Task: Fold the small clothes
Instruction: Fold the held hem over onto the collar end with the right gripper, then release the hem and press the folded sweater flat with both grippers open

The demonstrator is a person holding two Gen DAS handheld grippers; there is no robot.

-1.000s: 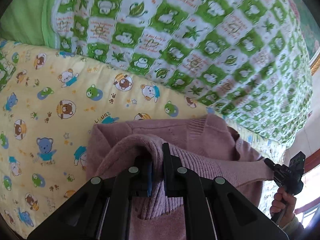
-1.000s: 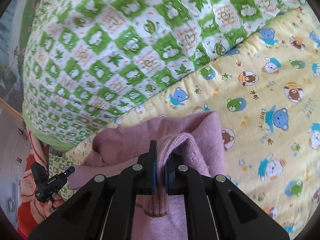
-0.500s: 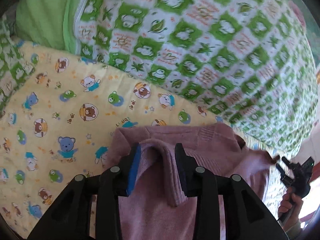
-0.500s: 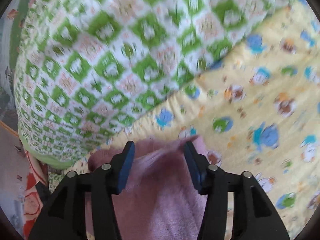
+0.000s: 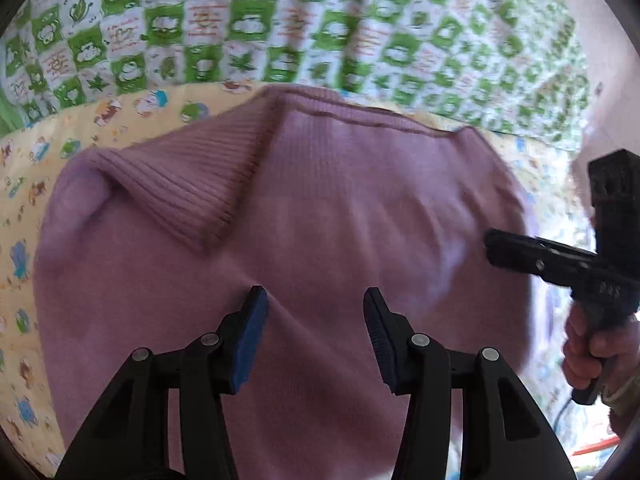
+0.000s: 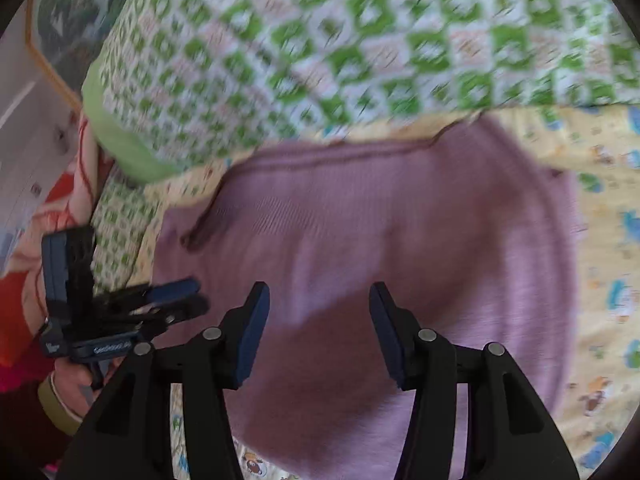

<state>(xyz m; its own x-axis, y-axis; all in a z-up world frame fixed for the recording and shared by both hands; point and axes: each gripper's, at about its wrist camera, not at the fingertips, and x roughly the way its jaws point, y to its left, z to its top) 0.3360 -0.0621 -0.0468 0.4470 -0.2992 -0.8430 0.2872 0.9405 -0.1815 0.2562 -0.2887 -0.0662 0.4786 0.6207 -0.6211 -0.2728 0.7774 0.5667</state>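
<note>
A small mauve knitted sweater (image 5: 340, 216) lies folded on the yellow bear-print sheet (image 5: 24, 208); a ribbed cuff (image 5: 192, 192) lies across its upper left. My left gripper (image 5: 314, 308) is open and empty just above the sweater's near part. My right gripper (image 6: 318, 304) is open and empty over the same sweater (image 6: 380, 232). In the left wrist view the right gripper (image 5: 496, 252) shows at the sweater's right edge. In the right wrist view the left gripper (image 6: 188, 296) shows at the sweater's left edge.
A green-and-white checked quilt (image 5: 320, 20) is bunched behind the sweater, also in the right wrist view (image 6: 360, 40). Red and orange cloth (image 6: 28, 280) lies at the far left beside the bed.
Both grippers were shut on sweater folds a second ago. They opened, let go and pulled back, and the sweater now lies flat and folded on the sheet.
</note>
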